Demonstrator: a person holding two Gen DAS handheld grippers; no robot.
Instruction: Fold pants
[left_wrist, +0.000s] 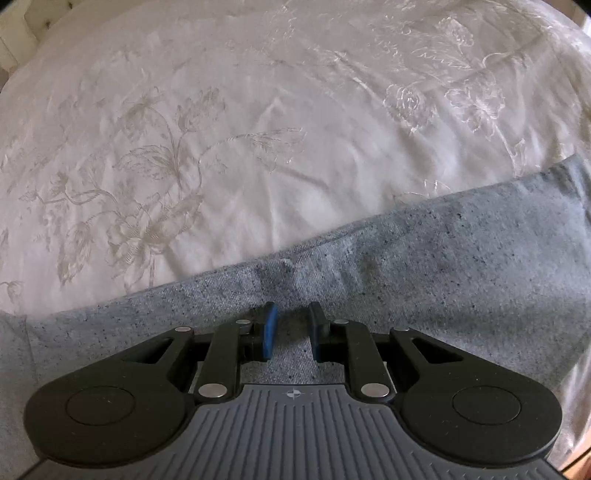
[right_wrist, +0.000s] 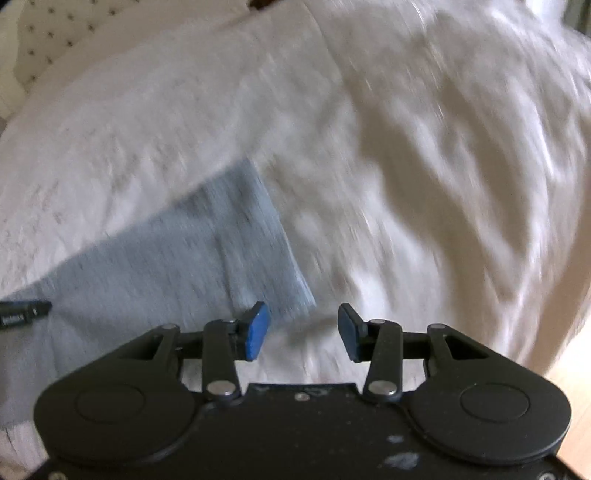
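Grey flecked pants (left_wrist: 406, 277) lie flat in a band across the lower half of the left wrist view, on a white bedspread. My left gripper (left_wrist: 291, 310) hovers over them, pointing steeply down. Its blue pads stand a narrow gap apart with nothing pinched. In the blurred right wrist view, the ribbed end of the pants (right_wrist: 258, 240) reaches toward the middle of the bed. My right gripper (right_wrist: 303, 306) is open just right of that end, over bare bedspread, with nothing between its fingers.
The white bedspread (left_wrist: 221, 147) with embroidered flowers covers the bed beyond the pants. A tufted headboard (right_wrist: 55, 33) shows at the top left. A small black part (right_wrist: 22, 312) pokes in at the left edge. Wooden floor (right_wrist: 576, 387) shows past the bed's right side.
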